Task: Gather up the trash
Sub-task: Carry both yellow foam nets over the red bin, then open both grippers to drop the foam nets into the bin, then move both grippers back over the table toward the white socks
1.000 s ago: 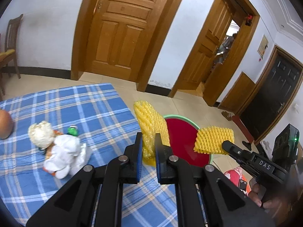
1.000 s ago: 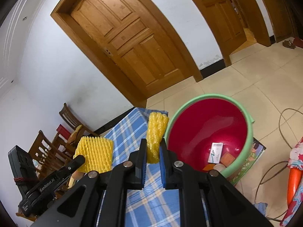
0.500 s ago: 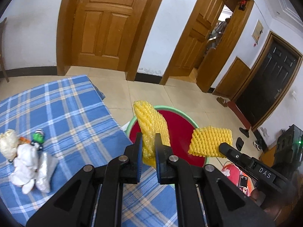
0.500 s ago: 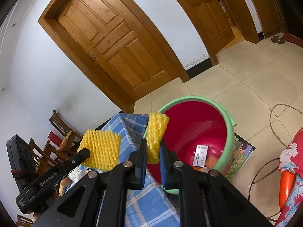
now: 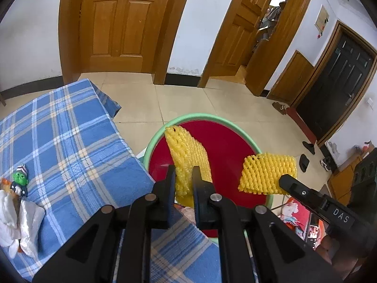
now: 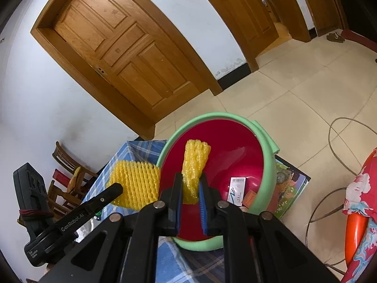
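My left gripper (image 5: 183, 176) is shut on a yellow foam fruit net (image 5: 186, 155) that stands up over the near left part of the red basin with a green rim (image 5: 200, 118). My right gripper (image 6: 190, 188) is shut on a second yellow foam net (image 6: 195, 162), held above the same basin (image 6: 266, 165). Each view also shows the other gripper's net: the right one (image 5: 268, 173) over the basin's right rim, the left one (image 6: 135, 186) by its left rim. A white card (image 6: 236, 189) and an orange scrap (image 6: 249, 198) lie in the basin.
The table with a blue plaid cloth (image 5: 70, 141) reaches the basin's left side; a green-faced toy (image 5: 21, 179) and white crumpled wrappers (image 5: 18, 221) lie on it. A cable (image 6: 348, 146) loops on the tiled floor. Wooden chairs (image 6: 66, 165) stand by the wall.
Both grippers have carried their nets forward and down, from beside the table edge to over the basin. The toy and wrappers have slid to the left edge of the left wrist view.
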The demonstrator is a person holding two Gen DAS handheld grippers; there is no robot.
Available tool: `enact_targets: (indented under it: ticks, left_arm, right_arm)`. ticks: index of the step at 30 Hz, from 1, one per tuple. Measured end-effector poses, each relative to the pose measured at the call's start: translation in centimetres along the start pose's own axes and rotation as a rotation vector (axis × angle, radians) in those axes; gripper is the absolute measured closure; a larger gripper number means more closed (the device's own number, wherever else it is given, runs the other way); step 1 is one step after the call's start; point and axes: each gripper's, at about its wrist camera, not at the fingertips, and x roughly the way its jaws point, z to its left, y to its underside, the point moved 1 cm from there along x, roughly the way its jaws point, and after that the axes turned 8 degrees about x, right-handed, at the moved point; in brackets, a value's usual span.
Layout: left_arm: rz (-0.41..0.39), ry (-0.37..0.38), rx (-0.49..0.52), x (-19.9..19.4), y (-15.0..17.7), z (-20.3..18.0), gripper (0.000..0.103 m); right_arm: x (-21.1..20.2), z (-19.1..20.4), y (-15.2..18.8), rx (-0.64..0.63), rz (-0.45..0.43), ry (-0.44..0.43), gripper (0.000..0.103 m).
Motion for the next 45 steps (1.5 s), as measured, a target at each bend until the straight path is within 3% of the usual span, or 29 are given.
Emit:
enact_targets:
  ticks: [2, 6, 11, 16, 23, 39, 45]
  left_arm:
    - [0.002, -0.012, 0.011, 0.2, 0.0, -0.3, 0.089]
    - [0.01, -0.023, 0.01, 0.2, 0.1, -0.6, 0.073]
    - [0.015, -0.03, -0.008, 0.0, 0.2, -0.1, 0.071]
    - [0.015, -0.048, -0.029, -0.5, 0.5, 0.2, 0.068]
    - [0.009, -0.063, -0.047, -1.7, 1.2, 0.8, 0.061]
    - [-0.062, -0.147, -0.089, -7.0, 2.4, 2.5, 0.034]
    - [-0.085, -0.184, -0.117, -9.2, 3.1, 3.8, 0.032]
  right_arm:
    - [0.2, -0.3, -0.1, 0.005, 0.004, 0.004, 0.087]
    - [0.6, -0.6, -0.2, 0.013, 0.011, 0.011, 0.086]
    - [0.8, -0.8, -0.1, 0.024, 0.013, 0.014, 0.086]
    - [1.0, -0.7, 0.0, 0.024, 0.027, 0.012, 0.065]
    - [0.5, -0.1, 0.6, 0.011, 0.024, 0.004, 0.056]
    - [-2.3, 1.3, 1.7, -0.003, -0.019, -0.027, 0.042]
    - [-3.2, 2.6, 2.4, -0.039, -0.025, -0.033, 0.028]
